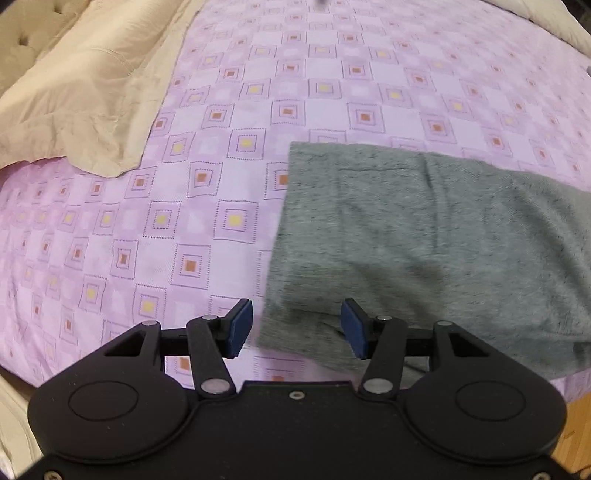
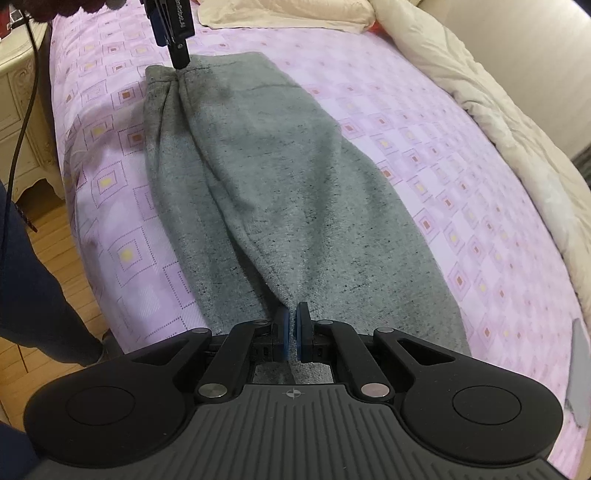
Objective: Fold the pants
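Your right gripper (image 2: pixel 291 328) pinches the grey pants (image 2: pixel 280 177); left gripper (image 1: pixel 296 328) gapes wide, so clamp its corner before lifting evenly.

White lettering on the left gripper (image 2: pixel 173 26) is too blurred to read.

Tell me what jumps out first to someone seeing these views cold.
The gray pants stretch lengthwise across the purple checked bedspread. The right gripper is pinched shut on their near end, while the left gripper hangs open over a corner of the far end. A beige comforter is bunched along the bed's far edge.
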The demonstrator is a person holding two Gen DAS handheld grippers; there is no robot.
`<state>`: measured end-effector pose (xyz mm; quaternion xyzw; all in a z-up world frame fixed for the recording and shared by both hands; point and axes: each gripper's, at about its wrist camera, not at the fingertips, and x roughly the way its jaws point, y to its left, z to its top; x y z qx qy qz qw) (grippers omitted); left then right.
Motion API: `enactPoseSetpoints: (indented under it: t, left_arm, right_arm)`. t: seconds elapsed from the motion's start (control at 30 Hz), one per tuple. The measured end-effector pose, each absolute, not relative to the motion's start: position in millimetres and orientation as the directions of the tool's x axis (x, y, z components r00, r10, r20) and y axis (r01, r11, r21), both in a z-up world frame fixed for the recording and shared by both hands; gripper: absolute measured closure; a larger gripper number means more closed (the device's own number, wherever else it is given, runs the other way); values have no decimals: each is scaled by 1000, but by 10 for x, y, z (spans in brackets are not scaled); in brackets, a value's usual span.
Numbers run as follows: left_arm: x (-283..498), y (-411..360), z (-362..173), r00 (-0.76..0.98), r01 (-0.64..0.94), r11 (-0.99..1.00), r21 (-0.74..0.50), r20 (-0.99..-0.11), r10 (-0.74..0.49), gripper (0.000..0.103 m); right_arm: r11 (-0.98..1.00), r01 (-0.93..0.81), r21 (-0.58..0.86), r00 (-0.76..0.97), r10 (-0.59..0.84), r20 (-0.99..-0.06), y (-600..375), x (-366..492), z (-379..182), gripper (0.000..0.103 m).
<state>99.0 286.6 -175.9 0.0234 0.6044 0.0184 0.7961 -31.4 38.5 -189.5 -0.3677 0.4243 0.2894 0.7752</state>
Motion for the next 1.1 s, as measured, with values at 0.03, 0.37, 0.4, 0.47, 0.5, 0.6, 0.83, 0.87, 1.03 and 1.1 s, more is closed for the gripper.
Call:
enactPoseSetpoints:
  t: [0.03,0.37,0.4,0.47,0.5,0.6,0.83,0.87,1.03,1.1]
  left_arm:
    - [1012,2920,-1785,260,11,999,52,-964,48,44]
    - [1218,2964,-2063,181,80,996,-41,-982,-55,44]
    - [1241,2950,-2089,164,83,994,-67,-983,-80,44]
    - [1282,2919,-2140,135,74,991,-109,-984,-119,44]
    - [1292,2907,-2154,132,66,991,-117,-983,-125,46]
    - [1318,2914,-2157,138,29,990,-139,-980,-142,70]
    - [1352,2870,-1725,172,45,990,-135,-975,-141,86]
    - [1348,2886,-1612,179,60,988,-142,-972,-150,86]
    - [1326,2999,-1367,169,112,982,-150,-971,-167,86]
    - [1280,3021,-1448,152,114,982,-148,-975,-164,86]
  right_arm:
    - [565,-760,-323,471,135,-872,391,-313,-1901,99]
    - [601,-734,-316,467,108,-878,421,-290,-1953,99]
    - [602,-732,-318,467,106,-878,423,-291,-1961,99]
    - [604,-730,-320,468,99,-878,430,-292,-1976,99]
    - [604,-729,-321,468,97,-879,436,-292,-1982,99]
    - [607,-725,-324,469,92,-878,447,-289,-1992,99]
    - [624,-702,-343,507,100,-856,413,-311,-1828,99]
    - [633,-694,-344,518,108,-848,392,-330,-1757,99]
    - [629,-717,-299,497,161,-852,360,-437,-1634,99]
    - [603,-743,-292,469,158,-869,409,-465,-1748,99]
